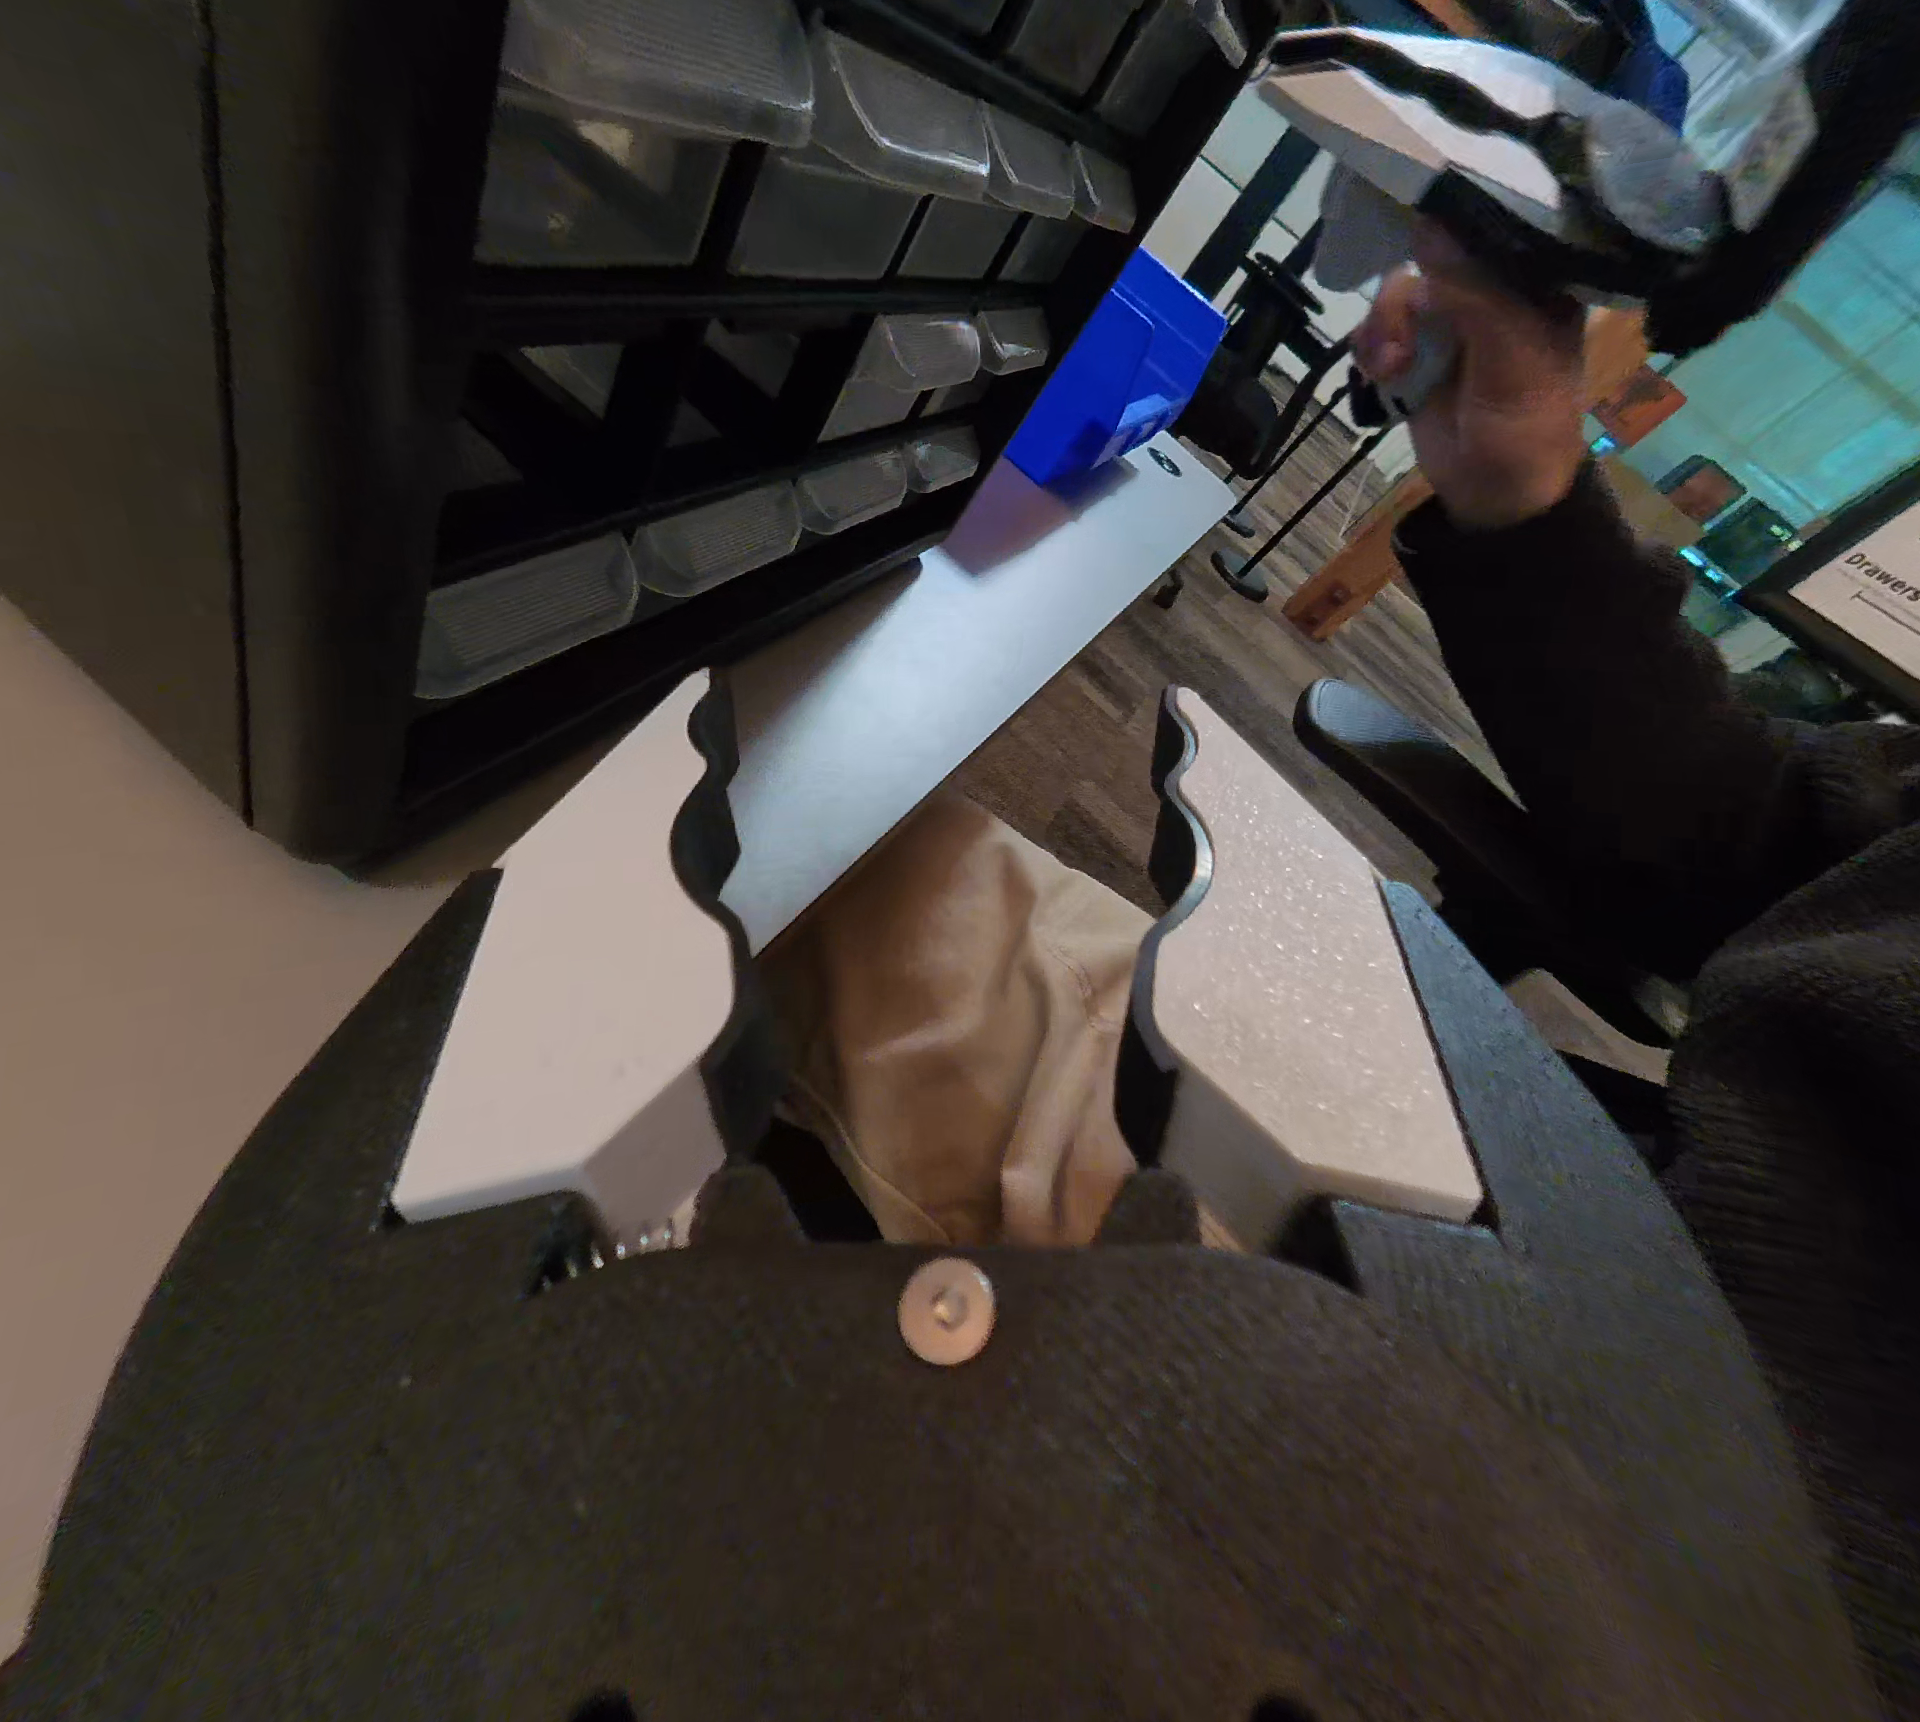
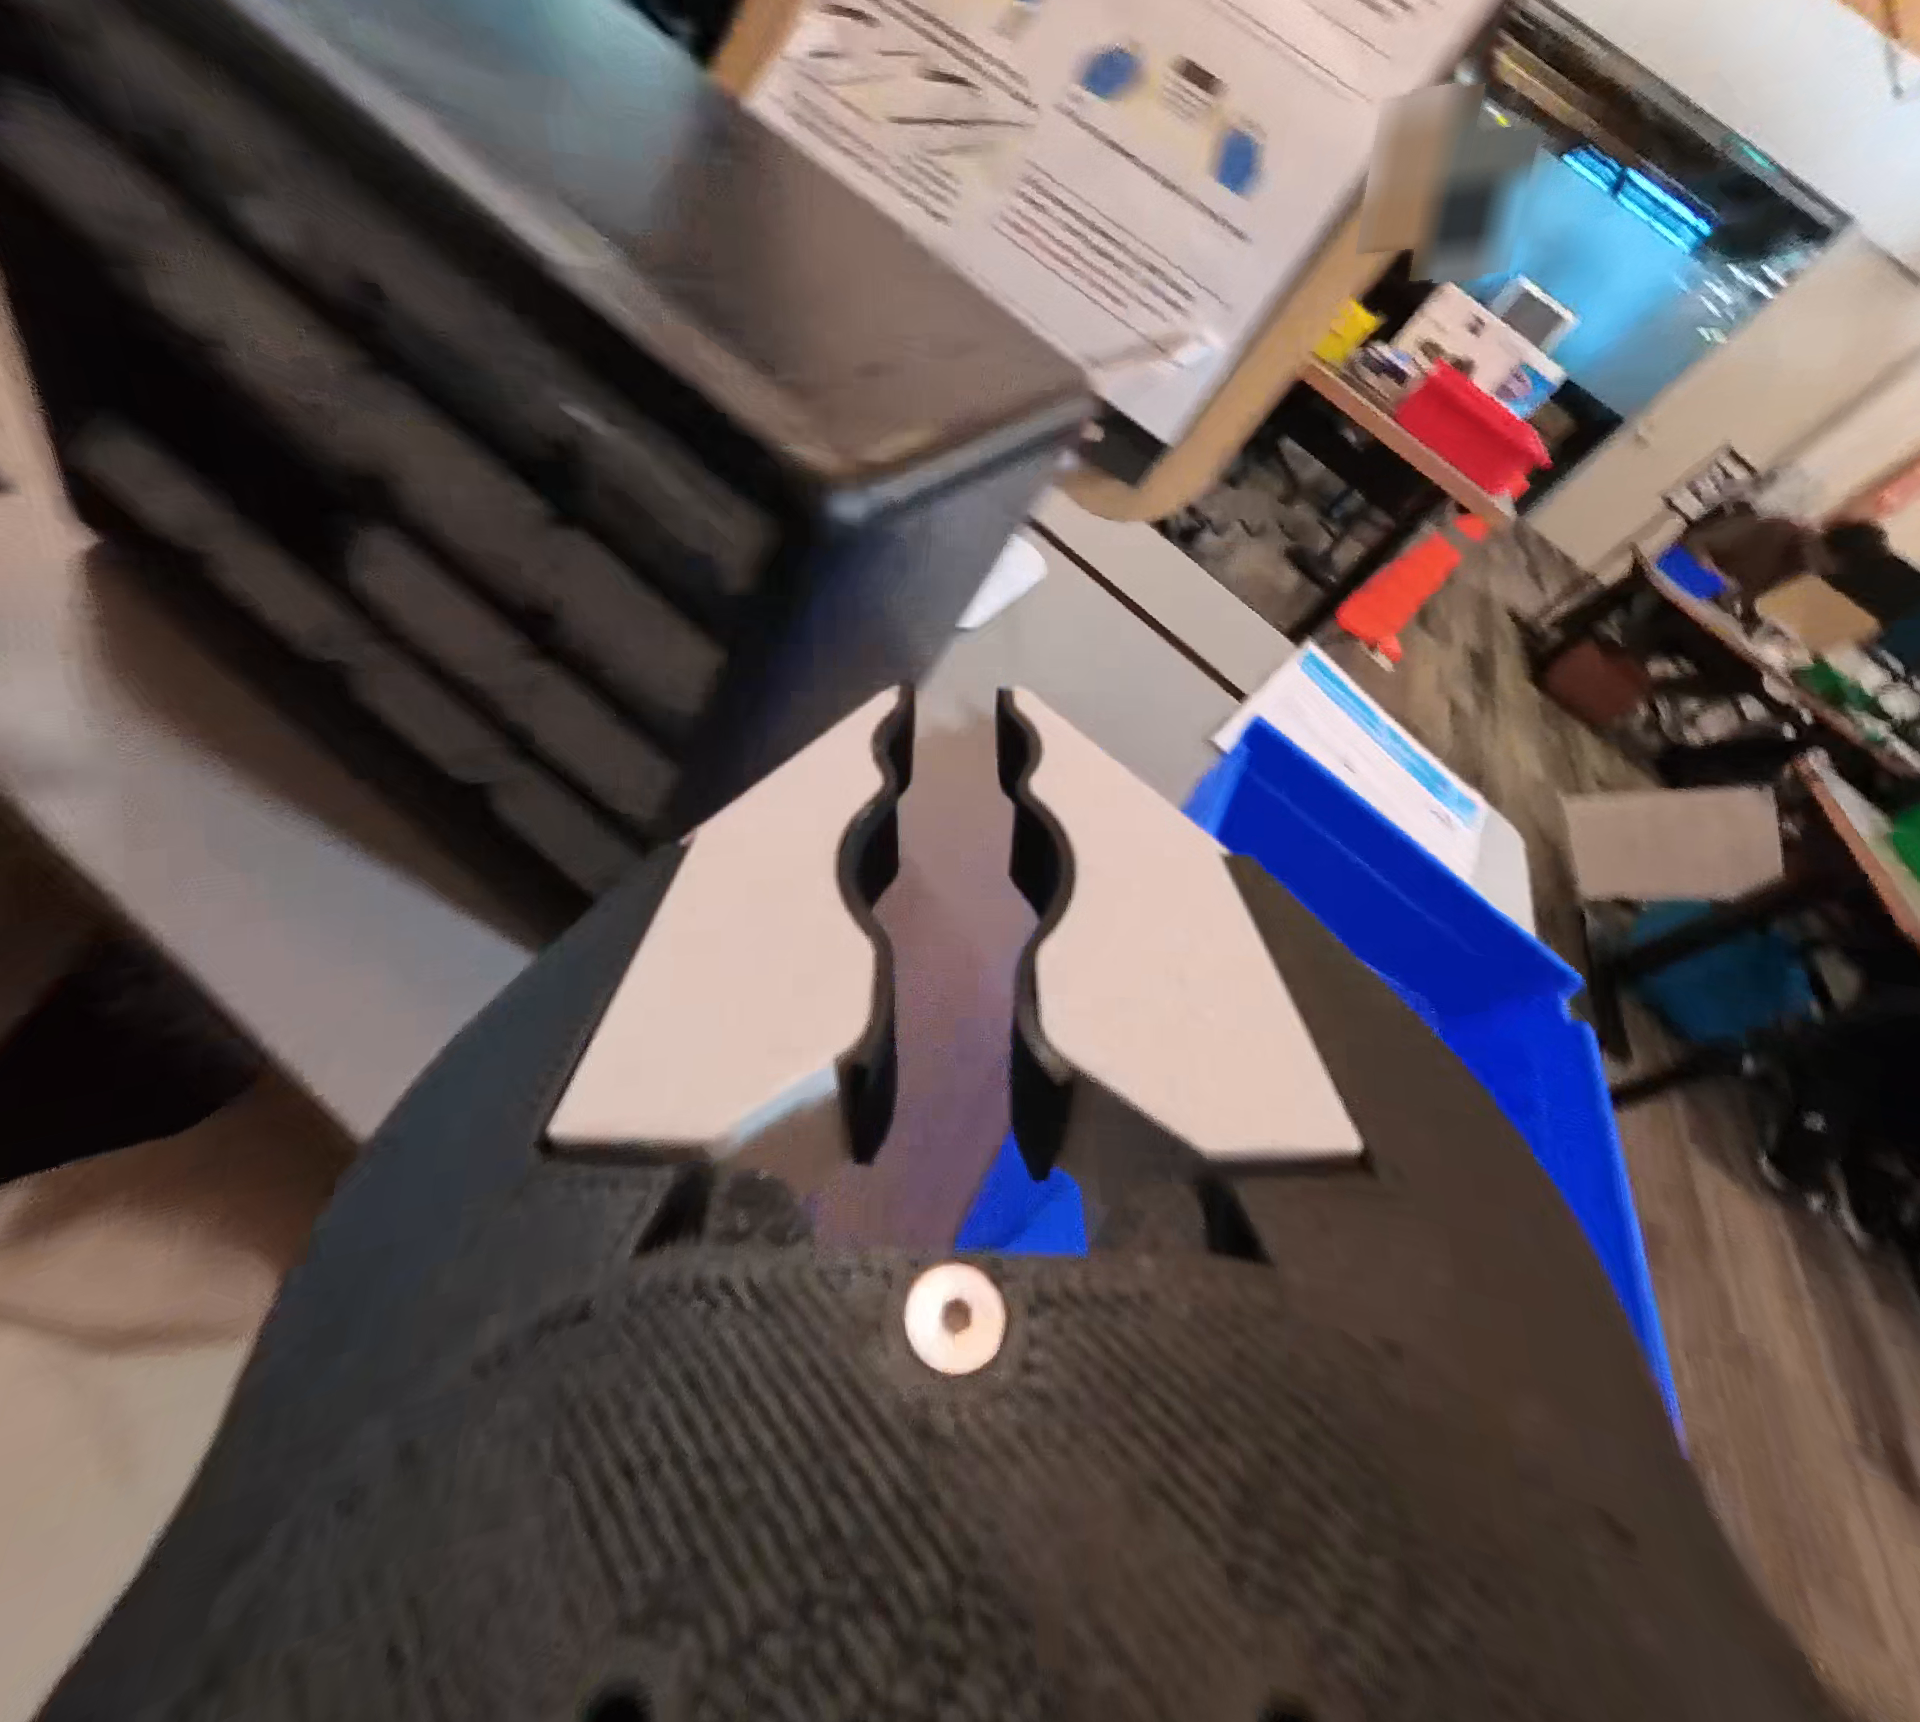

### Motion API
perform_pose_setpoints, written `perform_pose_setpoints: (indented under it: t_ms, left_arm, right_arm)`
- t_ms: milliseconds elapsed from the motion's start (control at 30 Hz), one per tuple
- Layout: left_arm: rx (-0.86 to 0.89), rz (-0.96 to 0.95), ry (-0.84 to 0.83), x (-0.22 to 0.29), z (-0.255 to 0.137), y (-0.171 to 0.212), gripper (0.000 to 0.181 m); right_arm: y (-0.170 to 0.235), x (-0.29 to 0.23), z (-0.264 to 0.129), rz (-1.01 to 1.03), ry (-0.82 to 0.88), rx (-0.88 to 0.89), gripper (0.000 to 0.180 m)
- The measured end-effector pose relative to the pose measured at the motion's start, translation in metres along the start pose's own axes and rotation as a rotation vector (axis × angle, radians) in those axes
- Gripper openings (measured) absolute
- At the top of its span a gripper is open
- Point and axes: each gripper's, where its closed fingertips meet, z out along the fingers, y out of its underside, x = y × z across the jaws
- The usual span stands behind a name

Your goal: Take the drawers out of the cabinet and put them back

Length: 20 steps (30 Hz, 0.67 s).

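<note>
Cabinet: a black multi-drawer cabinet point(image 1: 343, 301) is stood on a pale surface point(image 1: 914, 696); in the right wrist view it point(image 2: 540, 301) is seen blurred, from above its top corner.
Drawers: rows of small clear drawers point(image 1: 665, 31) are seated in the cabinet front; in the second row from the bottom, the left compartments point(image 1: 613, 415) are seen open and dark, while clear drawers are seated at the right end of that row.
Left gripper: the left gripper point(image 1: 951, 737) is held released, its fingers well apart, nothing between them; it is held off the cabinet's lower front corner, over the surface edge.
Right gripper: the right gripper point(image 2: 954, 716) is nearly clenched, a narrow gap left between its fingers, and nothing is seen grasped; it is pointed just beside the cabinet's corner. In the left wrist view it point(image 1: 1621, 145) is seen blurred, raised well above the surface, carried by a hand point(image 1: 1475, 394).
Blue bin: a blue plastic bin point(image 1: 1122, 384) is stood on the surface just beside the cabinet's far side; in the right wrist view it point(image 2: 1455, 934) lies partly under the right gripper.
Poster board: a printed board point(image 2: 1101, 31) is stood behind the cabinet.
</note>
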Motion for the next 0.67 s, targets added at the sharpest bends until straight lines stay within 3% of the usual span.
perform_pose_setpoints:
  t_ms: [133, 333, 400, 500, 667]
  left_arm:
    - [-0.010, 0.069, -0.040, 0.001, 0.007, 0.003, 0.076]
    - [0.071, 0.247, -0.163, -0.007, 0.009, -0.021, 0.070]
    - [0.118, 0.296, -0.192, -0.008, 0.008, -0.036, 0.067]
    - [0.155, 0.320, -0.149, 0.001, 0.016, -0.050, 0.040]
    - [0.151, 0.349, -0.144, 0.008, 0.044, -0.048, 0.037]
  right_arm:
    - [-0.007, -0.085, -0.005, -0.105, -0.164, 0.013, 0.011]
    - [0.013, -0.190, 0.001, -0.048, -0.490, -0.046, 0.015]
    - [0.015, -0.205, 0.001, -0.047, -0.541, -0.071, 0.017]
    - [0.009, -0.207, -0.001, -0.074, -0.528, -0.039, 0.016]
    - [0.009, -0.197, 0.001, -0.052, -0.495, -0.015, 0.016]
